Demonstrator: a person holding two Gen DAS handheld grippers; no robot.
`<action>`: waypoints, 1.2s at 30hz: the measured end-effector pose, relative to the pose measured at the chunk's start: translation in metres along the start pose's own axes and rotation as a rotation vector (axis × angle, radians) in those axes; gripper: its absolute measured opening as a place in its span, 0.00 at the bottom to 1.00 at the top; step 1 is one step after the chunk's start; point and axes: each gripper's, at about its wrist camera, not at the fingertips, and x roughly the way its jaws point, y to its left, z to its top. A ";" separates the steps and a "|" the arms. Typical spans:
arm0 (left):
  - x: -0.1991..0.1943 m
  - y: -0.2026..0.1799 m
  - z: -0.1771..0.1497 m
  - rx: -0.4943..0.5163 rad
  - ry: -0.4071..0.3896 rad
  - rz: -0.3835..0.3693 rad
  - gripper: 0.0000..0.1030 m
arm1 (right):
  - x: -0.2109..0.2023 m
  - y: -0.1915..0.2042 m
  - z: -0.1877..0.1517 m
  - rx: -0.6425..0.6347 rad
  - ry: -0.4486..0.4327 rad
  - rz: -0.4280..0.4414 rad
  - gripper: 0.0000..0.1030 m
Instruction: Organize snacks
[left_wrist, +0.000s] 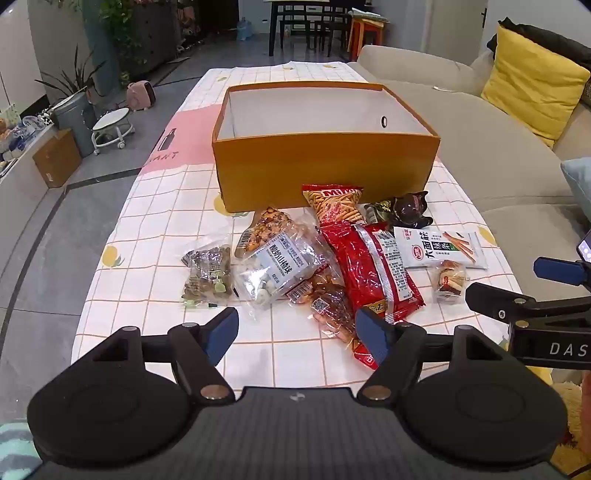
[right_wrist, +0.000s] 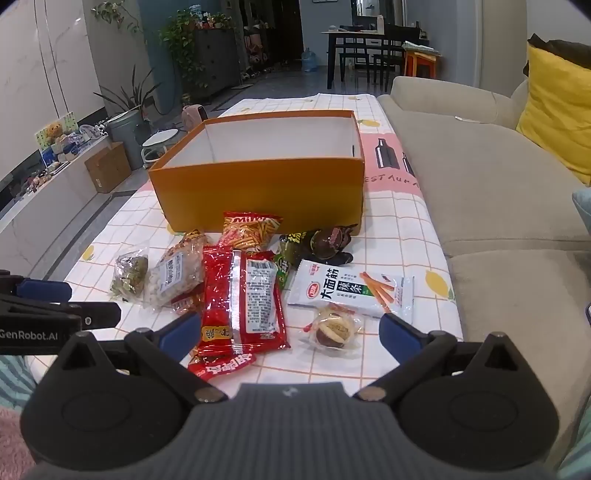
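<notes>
Both my claws are wide open, nothing between the pads. My left claw (left_wrist: 297, 332) hovers over the near edge of the snack pile; my right claw (right_wrist: 290, 334) hovers above the long red packet (right_wrist: 242, 295) and the small wrapped cake (right_wrist: 334, 328). Snacks lie heaped on the checked surface (left_wrist: 166, 206), just in front of the orange box (left_wrist: 325, 166), which is empty. White stick-snack packet (right_wrist: 351, 291) on the sofa side, clear nut bag (left_wrist: 207, 273) at the opposite end.
</notes>
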 end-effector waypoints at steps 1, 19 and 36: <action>0.000 0.000 0.000 -0.001 0.001 -0.006 0.81 | 0.000 0.000 0.000 0.000 -0.001 0.000 0.96; -0.001 -0.001 -0.002 -0.003 0.000 0.005 0.81 | -0.001 -0.004 0.000 0.025 0.002 -0.027 0.96; 0.000 0.003 -0.001 -0.033 0.016 -0.004 0.81 | 0.001 -0.006 0.001 0.038 0.012 -0.036 0.96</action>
